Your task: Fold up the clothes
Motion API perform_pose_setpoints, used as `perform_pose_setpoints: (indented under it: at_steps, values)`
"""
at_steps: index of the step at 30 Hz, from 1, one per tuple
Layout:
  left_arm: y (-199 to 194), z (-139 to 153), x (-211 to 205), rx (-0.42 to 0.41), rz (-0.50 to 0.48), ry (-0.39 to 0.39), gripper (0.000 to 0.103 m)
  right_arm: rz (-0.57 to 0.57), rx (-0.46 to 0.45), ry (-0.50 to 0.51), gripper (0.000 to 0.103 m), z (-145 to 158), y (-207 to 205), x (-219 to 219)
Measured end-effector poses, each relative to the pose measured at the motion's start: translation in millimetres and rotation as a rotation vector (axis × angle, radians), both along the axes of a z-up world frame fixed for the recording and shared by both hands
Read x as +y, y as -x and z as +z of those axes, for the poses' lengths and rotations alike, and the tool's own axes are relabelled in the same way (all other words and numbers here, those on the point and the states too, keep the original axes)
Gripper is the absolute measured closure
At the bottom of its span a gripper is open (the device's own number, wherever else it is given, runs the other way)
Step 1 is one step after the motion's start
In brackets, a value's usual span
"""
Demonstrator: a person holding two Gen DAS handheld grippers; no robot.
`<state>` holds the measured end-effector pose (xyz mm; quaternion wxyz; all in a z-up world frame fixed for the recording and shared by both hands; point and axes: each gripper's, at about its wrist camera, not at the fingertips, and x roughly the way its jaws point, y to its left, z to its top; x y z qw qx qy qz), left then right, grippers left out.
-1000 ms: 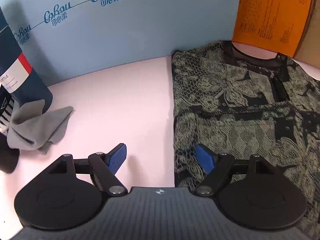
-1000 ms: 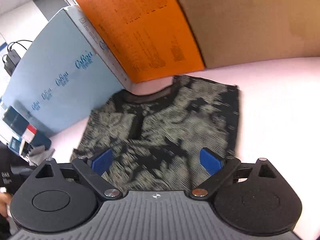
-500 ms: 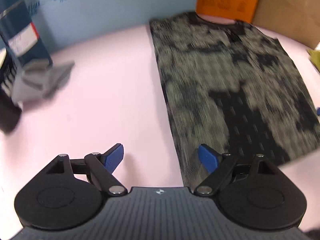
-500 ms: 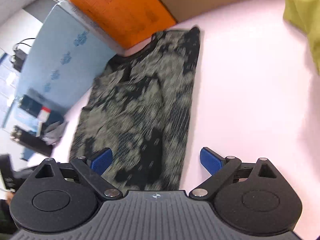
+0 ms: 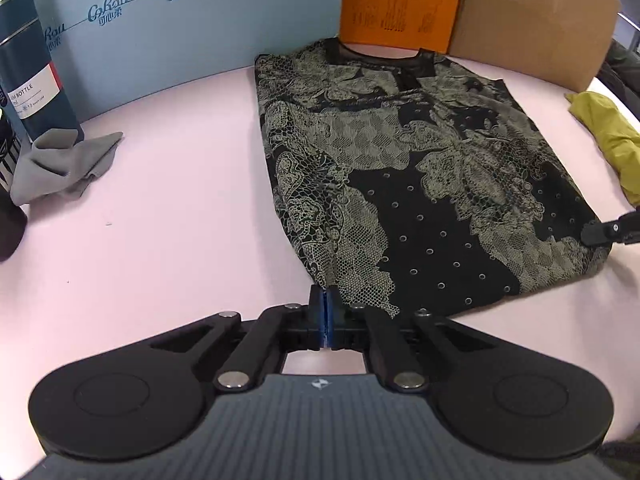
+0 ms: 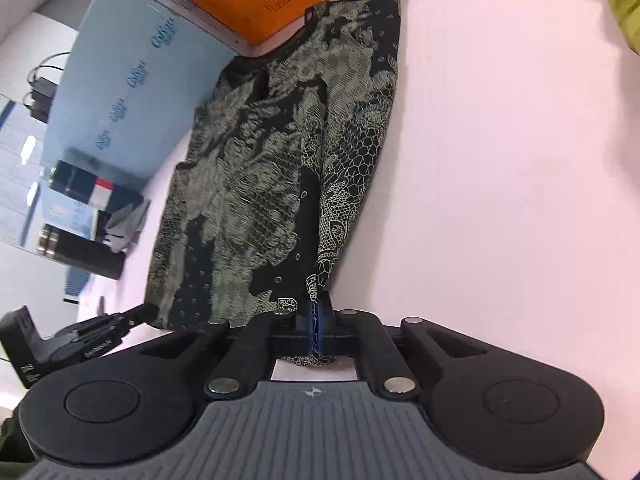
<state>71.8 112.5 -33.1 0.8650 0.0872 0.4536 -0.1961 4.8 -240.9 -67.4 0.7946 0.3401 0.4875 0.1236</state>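
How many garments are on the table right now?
2: the patterned shirt lies flat mid-table, its near corners pinched by both grippers; a yellow-green garment is bunched at the right edge. Others may lie outside view.

- One black top with a pale lace-like print [image 5: 400,168] lies spread flat on the pink table [image 5: 168,240].
- Two handheld grippers: the left gripper [image 5: 325,300] and the right gripper [image 6: 316,312], each at a near corner of the top.
- One crumpled grey cloth [image 5: 60,164] at the table's left.
- One yellow-green garment [image 5: 604,136] bunched at the right edge.
- Two dark cylindrical containers at the left: a labelled bottle [image 5: 36,68] and a black flask [image 6: 80,252].
- Three upright boards behind: one light blue [image 5: 180,20], one orange [image 5: 400,0], one plain brown cardboard [image 5: 532,20].
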Motion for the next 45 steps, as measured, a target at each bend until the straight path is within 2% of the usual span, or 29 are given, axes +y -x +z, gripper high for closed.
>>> perform_pose_setpoints:
  at_steps: [7,9,10,11,12,13,20,21,22,23,24,25,27,30,35,39,45]
  values:
    - [24.2,8.3,5.4,0.020,-0.070,-0.029,0.102,0.123,0.054,-0.049,0.100,10.5,18.2,1.1]
    - [27.3,11.8,9.4,0.028,-0.097,-0.031,0.096,0.168,0.088,-0.041,0.091,13.1,19.2,0.7]
    - [24.7,14.3,11.1,0.018,-0.095,-0.046,0.091,0.167,0.088,-0.011,0.066,17.2,17.9,-2.8]
    - [20.5,17.5,13.0,0.005,-0.090,-0.060,0.072,0.160,0.077,0.019,0.042,22.4,16.0,-7.6]
    - [10.7,23.2,15.2,-0.016,-0.074,-0.068,0.053,0.139,0.042,0.050,0.039,30.7,11.6,-15.7]
    - [0.0,29.9,17.1,-0.040,-0.059,-0.076,0.047,0.117,0.011,0.076,0.039,39.3,3.9,-25.0]
    - [-102.7,124.6,13.1,-0.320,0.009,-0.125,0.044,-0.019,-0.170,0.240,0.038,107.6,-88.8,-89.0]
    - [-115.7,134.9,12.1,-0.329,0.029,-0.095,0.042,-0.032,-0.205,0.247,0.036,116.9,-100.0,-95.1]
    - [-127.5,142.3,10.7,-0.335,0.043,-0.071,0.040,-0.038,-0.243,0.248,0.026,123.6,-109.7,-98.8]
    - [-135.1,139.9,7.4,-0.335,0.037,-0.068,0.035,-0.039,-0.279,0.257,0.012,126.4,-117.7,-100.1]
    - [-142.7,137.6,4.2,-0.335,0.031,-0.064,0.032,-0.033,-0.308,0.278,0.008,124.8,-124.3,-99.9]
    - [-149.9,133.1,0.8,-0.331,0.021,-0.067,0.032,-0.023,-0.315,0.305,0.008,118.8,-130.7,-99.0]
    - [-161.7,109.1,-7.3,-0.293,-0.028,-0.110,0.032,-0.003,-0.267,0.349,0.009,98.3,-143.2,-95.8]
    - [-181.0,75.6,-14.0,-0.242,-0.079,-0.137,0.032,0.014,-0.204,0.343,0.011,63.7,-153.1,-93.4]
    - [-219.5,38.3,-12.3,-0.159,-0.068,-0.064,0.032,-0.009,-0.125,0.328,0.011,18.9,-165.8,-96.5]
    - [-240.6,11.7,-22.0,-0.123,-0.074,-0.013,0.032,-0.021,-0.143,0.312,0.011,8.1,-169.7,-95.6]
    - [-258.3,-19.0,-34.0,-0.096,-0.096,0.035,0.032,0.064,-0.201,0.322,0.013,4.7,-185.4,-77.4]
